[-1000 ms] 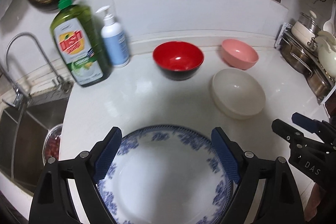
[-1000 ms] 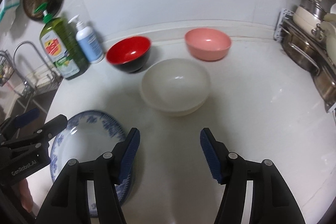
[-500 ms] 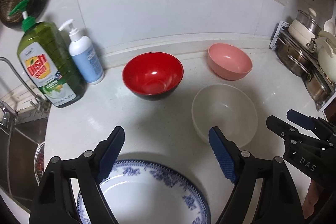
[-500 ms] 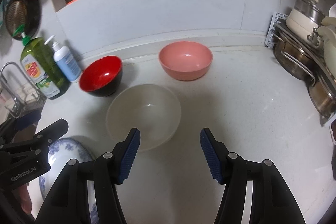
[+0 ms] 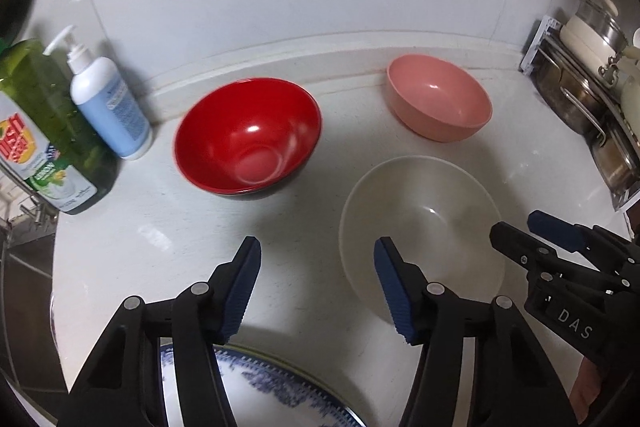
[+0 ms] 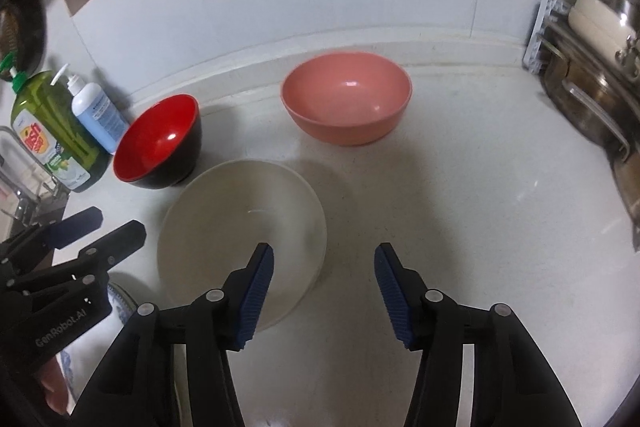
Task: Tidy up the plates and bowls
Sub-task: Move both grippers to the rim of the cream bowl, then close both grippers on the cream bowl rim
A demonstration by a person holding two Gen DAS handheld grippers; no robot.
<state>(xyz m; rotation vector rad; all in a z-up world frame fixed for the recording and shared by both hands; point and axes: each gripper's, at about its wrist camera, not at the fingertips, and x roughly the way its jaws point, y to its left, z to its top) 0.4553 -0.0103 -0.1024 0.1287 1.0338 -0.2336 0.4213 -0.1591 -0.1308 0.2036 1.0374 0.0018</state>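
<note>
We take the white bowl [image 5: 422,227] as landmark, resting on the white surface [image 5: 160,227]. Behind it to the left sits the red bowl [image 5: 248,137]; behind it to the right, the pink bowl [image 5: 438,97], both apart from it. The blue-patterned plate [image 5: 280,383] lies in front, left. Left gripper [image 5: 316,285] fingers released, gripping nothing; right gripper [image 6: 324,297] likewise spread, its left finger over the white bowl's rim. Soap bottles [image 5: 108,103] stand beyond the red bowl; a pot rack [image 5: 580,95] far right.
</note>
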